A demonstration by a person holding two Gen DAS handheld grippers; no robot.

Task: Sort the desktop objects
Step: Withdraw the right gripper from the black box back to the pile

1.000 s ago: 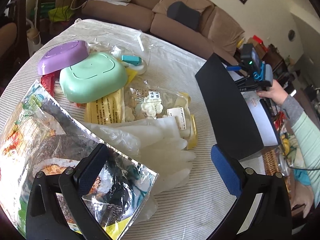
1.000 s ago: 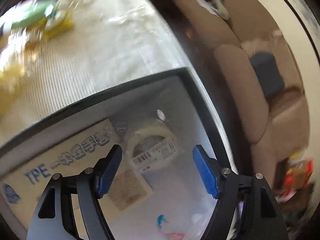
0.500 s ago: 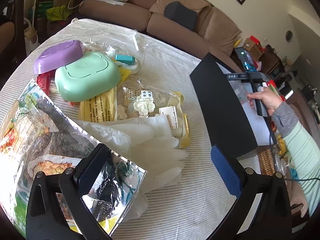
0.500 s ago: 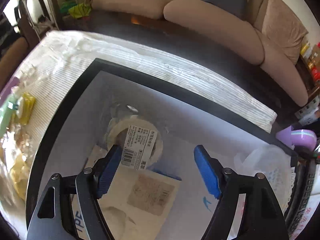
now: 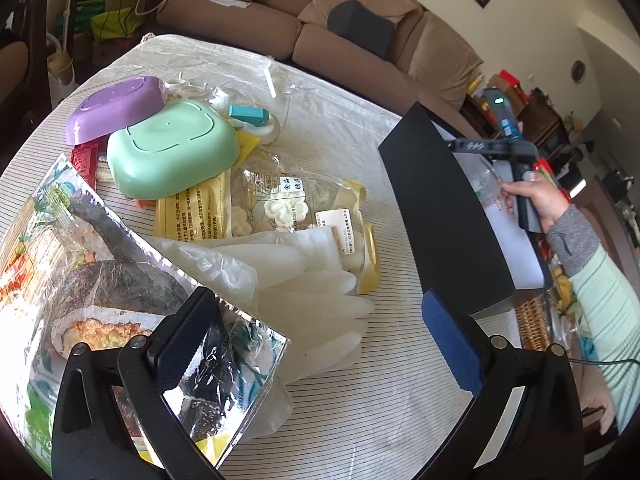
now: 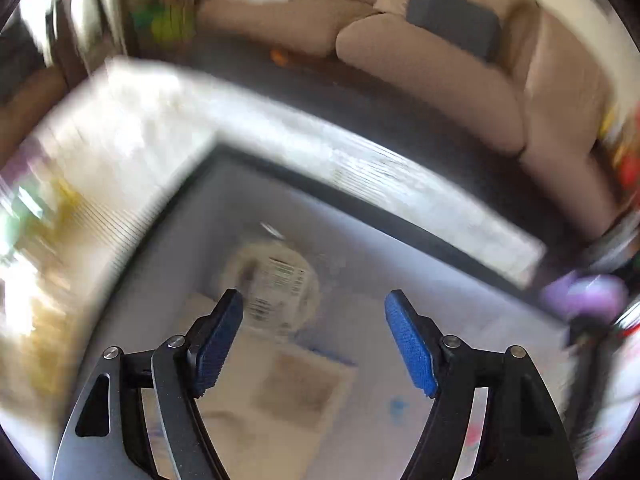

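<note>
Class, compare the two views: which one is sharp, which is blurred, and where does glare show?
Left wrist view: sharp, with glare on the foil snack bag and fisheye bending of the table edge. Right wrist view: smeared by motion, so the tape roll label in the box is unreadable; only the right tool looks crisp.

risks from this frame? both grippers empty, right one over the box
1. The right wrist view is motion-blurred, so aiming the right gripper at the tape roll inside the black box may misjudge position.
2. The pile overlaps: white gloves lie on snack bags, so the open left gripper could drag neighbours.
3. The green case rests tilted on packets and may slide.
</note>
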